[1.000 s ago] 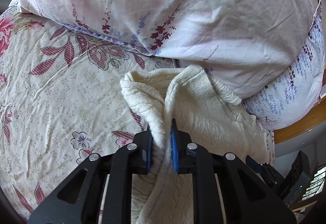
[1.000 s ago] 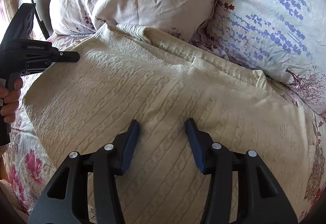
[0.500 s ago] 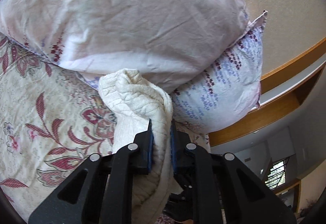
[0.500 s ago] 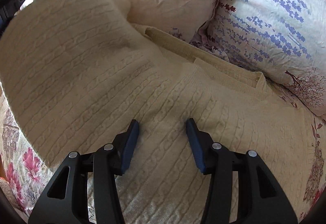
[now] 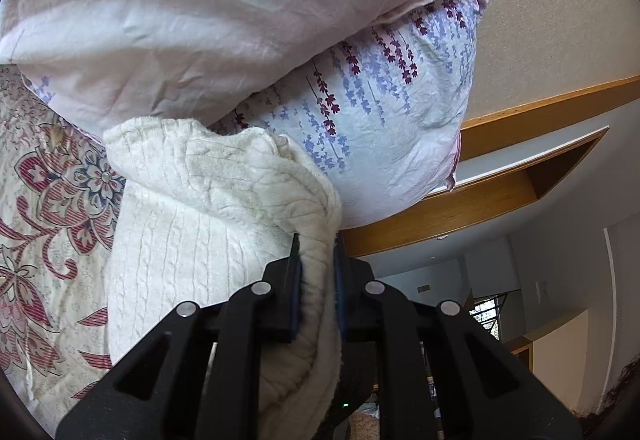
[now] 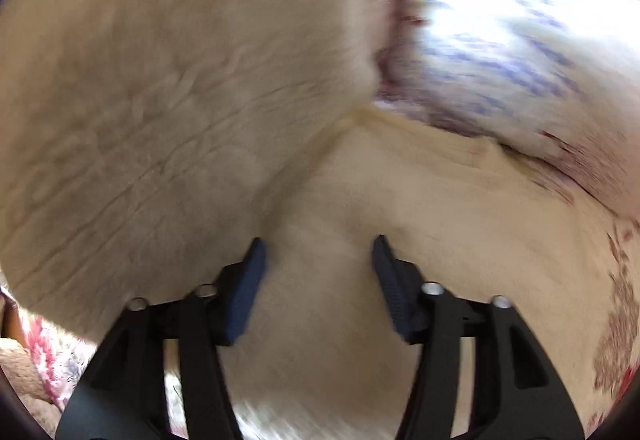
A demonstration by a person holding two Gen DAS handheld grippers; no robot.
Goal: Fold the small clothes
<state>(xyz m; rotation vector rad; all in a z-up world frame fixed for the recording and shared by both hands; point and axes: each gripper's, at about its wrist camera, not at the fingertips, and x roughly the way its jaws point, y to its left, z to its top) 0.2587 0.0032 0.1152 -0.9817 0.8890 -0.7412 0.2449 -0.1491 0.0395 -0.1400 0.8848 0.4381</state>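
Left view, from the left: floral sheet [image 5: 44, 224] under a cream sweater [image 5: 192, 224] lifted in a bunched fold; left gripper [image 5: 316, 260] clamped on the fold's edge, knit squeezed between both pads; behind it two stacked pillows [image 5: 380, 128], pale one on top, lavender-print one below; wooden trim [image 5: 460, 200] at far right. Right view, blurred: sweater [image 6: 180, 88] draped high on the left, flat lower down; right gripper [image 6: 318, 252] with fingers spread apart over the flat knit, gripping nothing; pillow [image 6: 520, 32] beyond, upper right.
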